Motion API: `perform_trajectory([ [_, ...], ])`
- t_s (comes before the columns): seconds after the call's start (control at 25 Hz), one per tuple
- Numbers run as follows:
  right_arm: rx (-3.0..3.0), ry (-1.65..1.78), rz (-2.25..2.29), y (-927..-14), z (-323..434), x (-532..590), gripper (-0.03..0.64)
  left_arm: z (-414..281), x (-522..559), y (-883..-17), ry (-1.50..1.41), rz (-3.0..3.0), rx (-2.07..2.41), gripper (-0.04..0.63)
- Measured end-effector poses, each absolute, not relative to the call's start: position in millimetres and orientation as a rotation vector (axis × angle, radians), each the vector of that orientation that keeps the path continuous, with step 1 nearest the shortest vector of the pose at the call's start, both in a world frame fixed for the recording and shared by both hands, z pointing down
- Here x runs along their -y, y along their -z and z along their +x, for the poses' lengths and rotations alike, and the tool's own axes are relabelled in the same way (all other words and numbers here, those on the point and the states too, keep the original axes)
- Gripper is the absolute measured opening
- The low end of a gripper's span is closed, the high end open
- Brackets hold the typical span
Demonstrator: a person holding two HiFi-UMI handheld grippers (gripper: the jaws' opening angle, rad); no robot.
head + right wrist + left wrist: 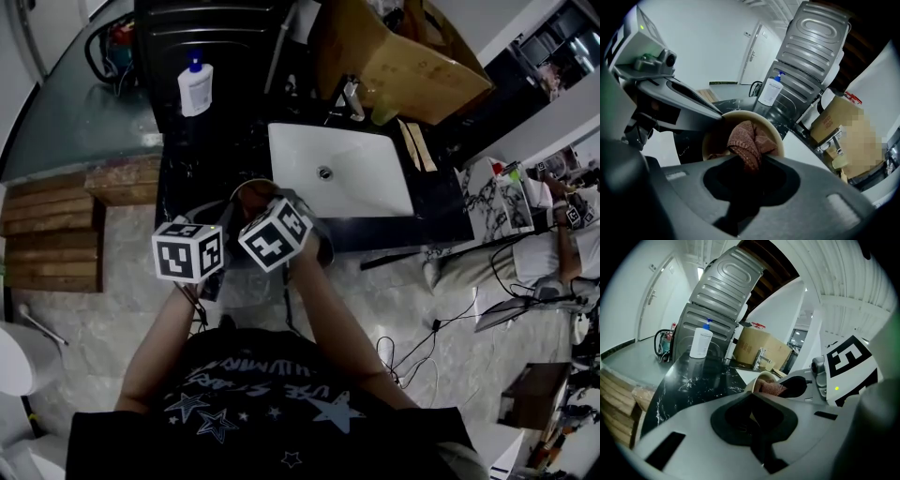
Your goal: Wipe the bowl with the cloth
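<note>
My right gripper (749, 163) is clamped on the reddish-brown cloth (746, 140), whose bunched end pushes straight ahead into the cream bowl (776, 136), which my left gripper (752, 398) pinches by its rim above the black marble counter (693, 380).

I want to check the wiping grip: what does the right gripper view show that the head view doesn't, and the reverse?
Right gripper view only: the reddish-brown cloth, pinched by the right gripper, inside the bowl, whose rim the left gripper holds. Head view only: the wooden planks and the person's star-print shirt. Both: part of the bowl, the pump bottle and the cardboard box.
</note>
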State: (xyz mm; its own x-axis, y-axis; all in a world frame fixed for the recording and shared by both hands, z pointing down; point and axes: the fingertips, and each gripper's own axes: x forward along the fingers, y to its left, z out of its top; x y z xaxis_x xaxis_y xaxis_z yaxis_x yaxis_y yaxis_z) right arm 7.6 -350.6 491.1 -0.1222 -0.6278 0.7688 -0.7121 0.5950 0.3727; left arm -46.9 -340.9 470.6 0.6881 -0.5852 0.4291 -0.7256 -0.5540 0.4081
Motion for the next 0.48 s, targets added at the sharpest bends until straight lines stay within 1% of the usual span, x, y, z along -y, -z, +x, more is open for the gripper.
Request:
perform_trajectory([
  [0.48, 1.827, -0.186, 0.985, -501, -1, 342, 0.071, -45, 344, -469, -0.317, 2.350, 0.968, 0.011],
])
